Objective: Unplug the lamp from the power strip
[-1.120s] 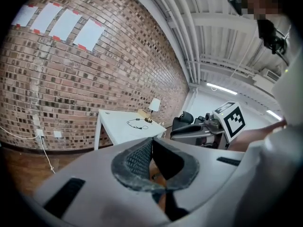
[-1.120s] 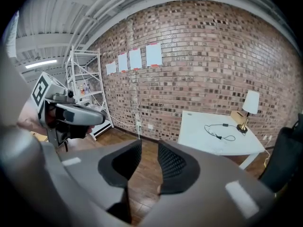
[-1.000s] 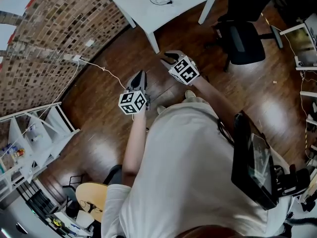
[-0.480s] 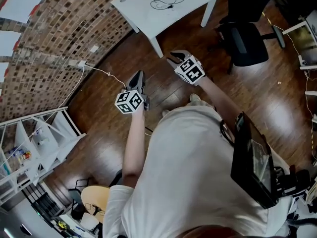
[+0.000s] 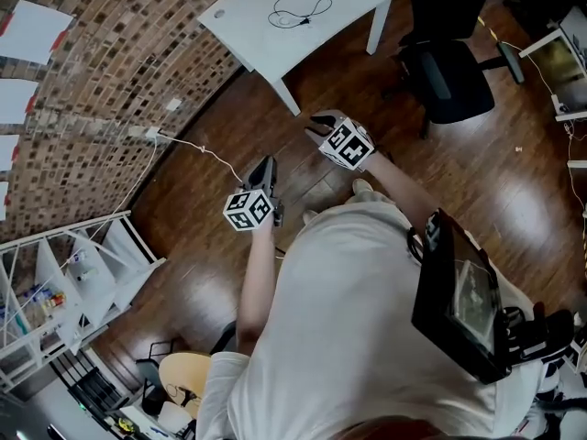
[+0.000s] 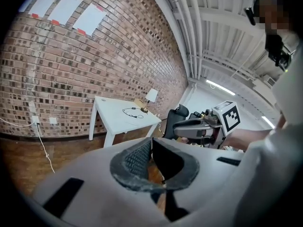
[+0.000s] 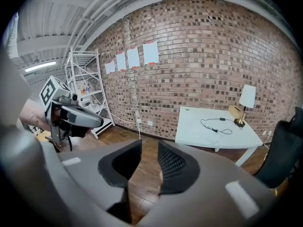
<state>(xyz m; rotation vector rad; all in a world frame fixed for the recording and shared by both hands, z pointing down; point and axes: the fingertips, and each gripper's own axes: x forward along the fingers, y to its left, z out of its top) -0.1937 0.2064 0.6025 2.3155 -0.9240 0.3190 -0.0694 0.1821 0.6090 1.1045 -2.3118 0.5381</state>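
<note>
White-shaded brass lamp (image 7: 245, 103) stands on the white rectangular table (image 7: 199, 126) at the right of the right gripper view, no power strip showing, so the closed, empty left gripper (image 5: 267, 160) and open, empty right gripper (image 5: 315, 124) might pull the wrong lead, like the white wall cord (image 5: 188, 141)

The floor (image 5: 514, 181) is dark wood planking, polished to a gloss that throws back pale patches of light. The brick wall (image 5: 101, 71) on the far left is rough and matt, with smooth paper sheets (image 5: 32, 30) on it. The white surface (image 5: 248, 21) looks smooth and matt. The left gripper (image 6: 151, 142) and right gripper (image 7: 149, 145) have smooth grey plastic shells. Their pads (image 7: 173, 164) are black, finely ribbed and dull.
</note>
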